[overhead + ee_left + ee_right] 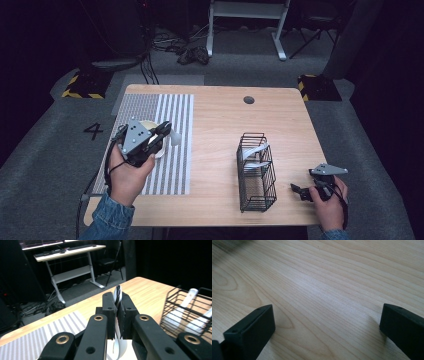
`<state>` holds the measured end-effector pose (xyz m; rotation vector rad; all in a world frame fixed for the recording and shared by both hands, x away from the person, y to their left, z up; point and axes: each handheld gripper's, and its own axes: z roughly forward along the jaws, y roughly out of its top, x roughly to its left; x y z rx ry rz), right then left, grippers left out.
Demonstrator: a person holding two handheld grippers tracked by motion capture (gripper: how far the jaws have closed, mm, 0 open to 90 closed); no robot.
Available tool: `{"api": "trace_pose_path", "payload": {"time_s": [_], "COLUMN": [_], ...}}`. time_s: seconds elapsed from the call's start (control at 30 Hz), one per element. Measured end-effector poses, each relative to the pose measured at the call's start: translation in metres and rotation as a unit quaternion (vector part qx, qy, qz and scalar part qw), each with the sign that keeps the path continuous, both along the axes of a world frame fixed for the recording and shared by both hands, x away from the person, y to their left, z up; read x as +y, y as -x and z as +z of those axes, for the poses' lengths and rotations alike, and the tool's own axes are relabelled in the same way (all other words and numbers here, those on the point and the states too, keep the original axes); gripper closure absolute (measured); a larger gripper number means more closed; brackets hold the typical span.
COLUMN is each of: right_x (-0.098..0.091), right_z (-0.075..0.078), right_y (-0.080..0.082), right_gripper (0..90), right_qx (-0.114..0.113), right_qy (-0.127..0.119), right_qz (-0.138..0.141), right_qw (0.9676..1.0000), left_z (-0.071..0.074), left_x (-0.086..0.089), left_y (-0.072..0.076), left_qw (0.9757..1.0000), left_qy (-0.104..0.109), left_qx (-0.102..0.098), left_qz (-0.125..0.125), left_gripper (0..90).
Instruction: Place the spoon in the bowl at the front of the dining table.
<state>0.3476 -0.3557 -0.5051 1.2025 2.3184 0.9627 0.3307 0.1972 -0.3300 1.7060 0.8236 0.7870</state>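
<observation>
The left gripper (117, 308), at about nine o'clock on the pale wooden table (220, 120) over the grey striped placemat (172, 112), has its jaws clamped on a thin white utensil (117, 293) held edge-on, so the step in hand looks like carrying it across. The black wire basket (256, 172), near five o'clock, already holds two white utensils (256, 150), and the next move calls for lowering this one between its wires. The right gripper (301, 191), beside the basket, rests with jaws wide apart.
</observation>
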Motion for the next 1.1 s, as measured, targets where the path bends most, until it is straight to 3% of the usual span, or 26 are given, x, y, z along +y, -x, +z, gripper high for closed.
{"api": "trace_pose_path", "payload": {"time_s": [0.5, 0.7, 1.1], "right_x": [0.0, 0.0, 0.0], "right_z": [0.0, 0.0, 0.0], "right_y": [0.0, 0.0, 0.0], "right_gripper": [0.0, 0.0, 0.0], "right_qx": [0.001, 0.0, 0.0], "right_qy": [0.0, 0.0, 0.0], "right_qz": [0.001, 0.0, 0.0], "right_qw": [1.0, 1.0, 1.0], "left_z": [-0.006, -0.013, -0.032], "left_x": [0.044, 0.06, 0.088], "left_y": [-0.02, -0.028, -0.046], "left_qw": [0.9988, 0.998, 0.9955], "left_qy": [0.0, 0.008, -0.006], "left_qx": [-0.001, 0.001, 0.014], "left_qz": [0.048, 0.063, 0.093], "left_gripper": [84.9, 84.9, 84.9]}}
